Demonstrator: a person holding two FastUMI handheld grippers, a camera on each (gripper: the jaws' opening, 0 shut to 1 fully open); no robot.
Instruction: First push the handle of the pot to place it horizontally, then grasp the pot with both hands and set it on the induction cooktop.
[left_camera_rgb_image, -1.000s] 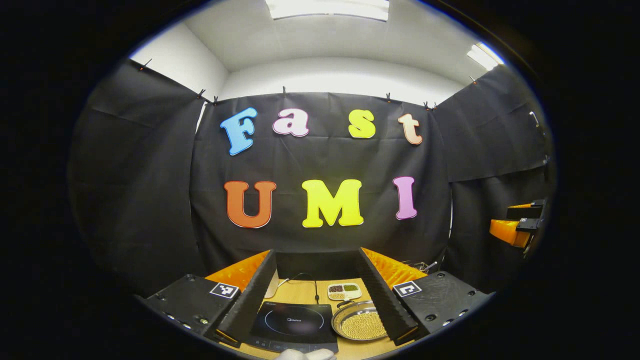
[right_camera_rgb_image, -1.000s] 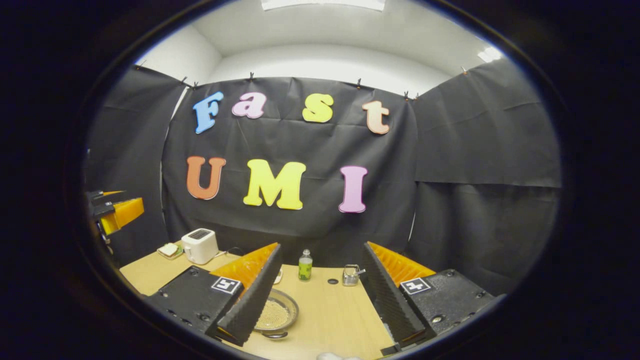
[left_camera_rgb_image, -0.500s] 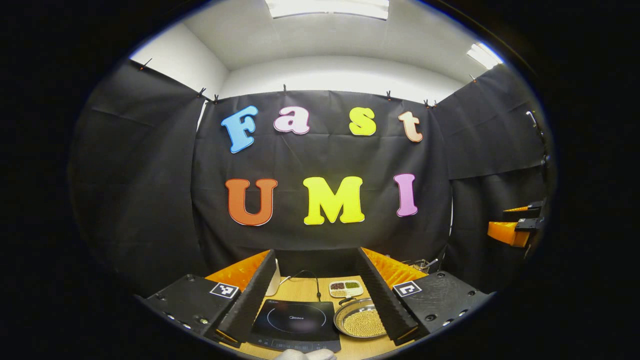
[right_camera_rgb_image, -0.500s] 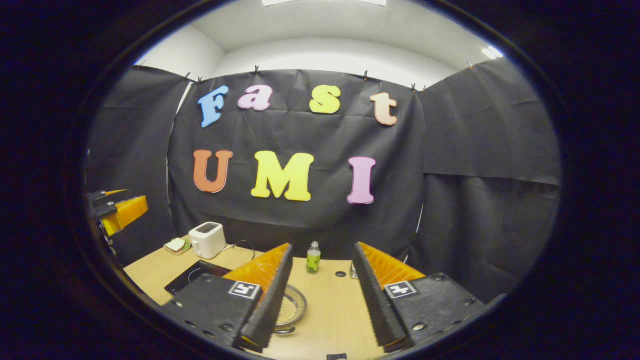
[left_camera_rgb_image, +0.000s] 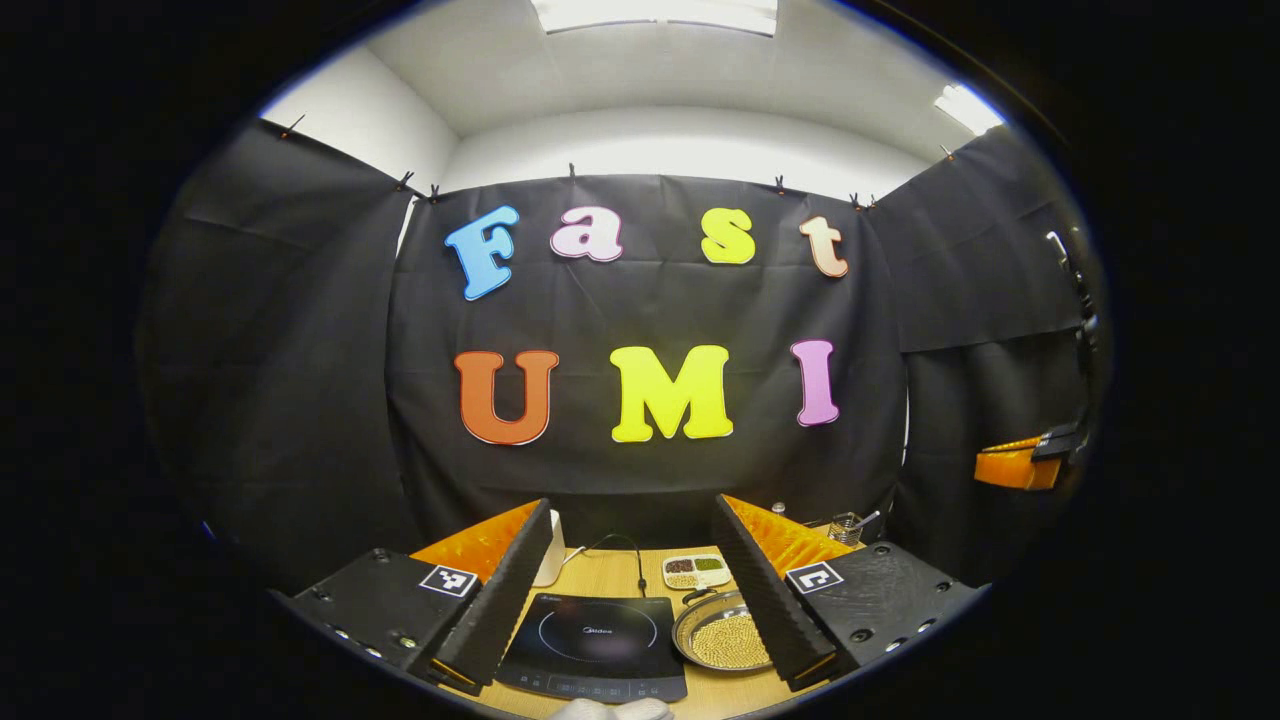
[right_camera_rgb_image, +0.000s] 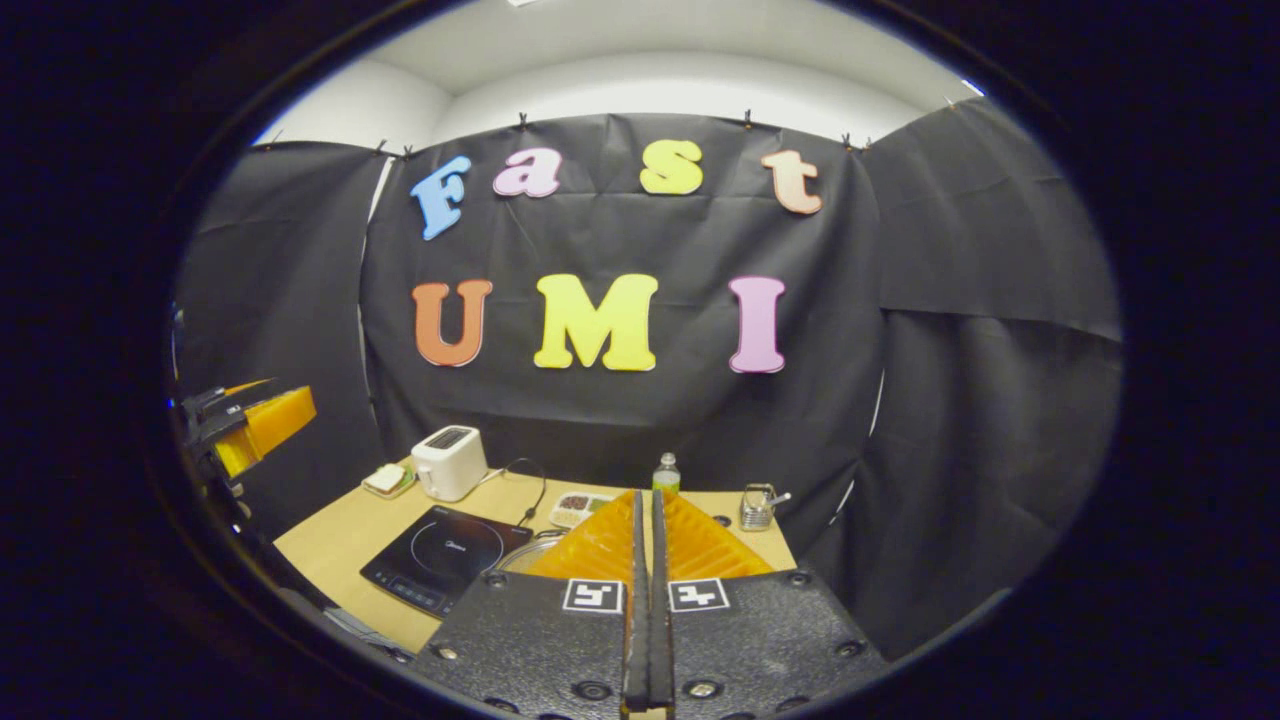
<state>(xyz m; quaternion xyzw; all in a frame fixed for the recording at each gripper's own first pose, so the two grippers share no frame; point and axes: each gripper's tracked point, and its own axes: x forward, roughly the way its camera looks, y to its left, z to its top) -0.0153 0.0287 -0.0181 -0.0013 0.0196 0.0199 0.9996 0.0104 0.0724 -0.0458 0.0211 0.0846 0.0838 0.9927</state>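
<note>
In the left gripper view the metal pot (left_camera_rgb_image: 722, 640), filled with small yellow beans, stands on the wooden table just right of the black induction cooktop (left_camera_rgb_image: 595, 645). My right finger covers part of it, and its dark handle (left_camera_rgb_image: 697, 598) points to the far side. My left gripper (left_camera_rgb_image: 632, 503) hangs open above the near table edge, framing cooktop and pot. In the right gripper view my right gripper (right_camera_rgb_image: 647, 497) is shut with nothing between its fingers. It hides most of the pot (right_camera_rgb_image: 522, 555), whose rim peeks out beside the cooktop (right_camera_rgb_image: 440, 558).
A white toaster (right_camera_rgb_image: 450, 462), a sandwich plate (right_camera_rgb_image: 385, 480), a bean tray (right_camera_rgb_image: 578, 508), a green bottle (right_camera_rgb_image: 665, 472) and a metal cup (right_camera_rgb_image: 757, 508) stand along the table's far side. The other gripper (right_camera_rgb_image: 255, 420) hovers at the left edge.
My right gripper's fingers have closed from wide open to shut, and its view has tipped down toward the table. The left gripper has barely shifted.
</note>
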